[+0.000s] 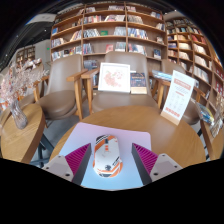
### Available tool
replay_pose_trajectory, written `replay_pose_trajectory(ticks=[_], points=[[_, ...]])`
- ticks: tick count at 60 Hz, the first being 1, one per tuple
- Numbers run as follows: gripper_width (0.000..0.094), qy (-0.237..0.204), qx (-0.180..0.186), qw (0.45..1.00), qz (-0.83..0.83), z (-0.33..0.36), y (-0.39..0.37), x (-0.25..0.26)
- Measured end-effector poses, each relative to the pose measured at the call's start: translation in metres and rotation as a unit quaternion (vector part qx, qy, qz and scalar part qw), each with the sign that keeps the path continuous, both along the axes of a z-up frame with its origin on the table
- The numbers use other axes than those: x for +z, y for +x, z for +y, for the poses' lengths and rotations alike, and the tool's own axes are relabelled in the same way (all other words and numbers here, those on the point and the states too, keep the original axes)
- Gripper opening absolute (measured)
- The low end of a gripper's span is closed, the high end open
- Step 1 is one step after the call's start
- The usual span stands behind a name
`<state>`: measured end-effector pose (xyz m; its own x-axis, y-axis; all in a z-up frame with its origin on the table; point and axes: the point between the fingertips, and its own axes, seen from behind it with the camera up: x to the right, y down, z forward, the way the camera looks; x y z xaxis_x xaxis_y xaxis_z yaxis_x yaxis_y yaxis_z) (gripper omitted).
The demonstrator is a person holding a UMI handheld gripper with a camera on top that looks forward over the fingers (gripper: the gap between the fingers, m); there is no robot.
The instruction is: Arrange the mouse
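A white mouse with orange and dark markings [108,157] lies on a pale lilac mouse mat [120,136] on a round wooden table [175,135]. My gripper [110,160] is open. Its two fingers with magenta pads [76,157] stand on either side of the mouse. The mouse rests on the mat between them with a gap at each side.
A standing sign card [178,95] is on the table ahead to the right. A wooden chair with a framed picture [114,78] stands beyond the table. A vase with pale blossoms [16,100] stands on a table to the left. Bookshelves [110,30] fill the back wall.
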<state>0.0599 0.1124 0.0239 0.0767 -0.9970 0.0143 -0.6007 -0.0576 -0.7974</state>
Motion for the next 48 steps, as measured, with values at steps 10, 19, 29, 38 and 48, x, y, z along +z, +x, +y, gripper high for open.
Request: replay_pose_trajectory(ticks=[10,19,29,38,48], points=[[0.0853,-0.012,-0.002,0.999,-0.036,-0.028,-0.062,0.054],[0.0853,-0.022,-0.007,0.998,-0.053,-0.059,-0.14,0.085],[0.0853,-0.02,-0.015,0.999,-0.048,-0.083,-0.219,0.09],[0.0856,-0.022,-0.025,0.998,-0.047,-0.097,-0.272,0.087],[0.0856,-0.026,-0.022,0.998,-0.049,-0.102,-0.3,0.084]])
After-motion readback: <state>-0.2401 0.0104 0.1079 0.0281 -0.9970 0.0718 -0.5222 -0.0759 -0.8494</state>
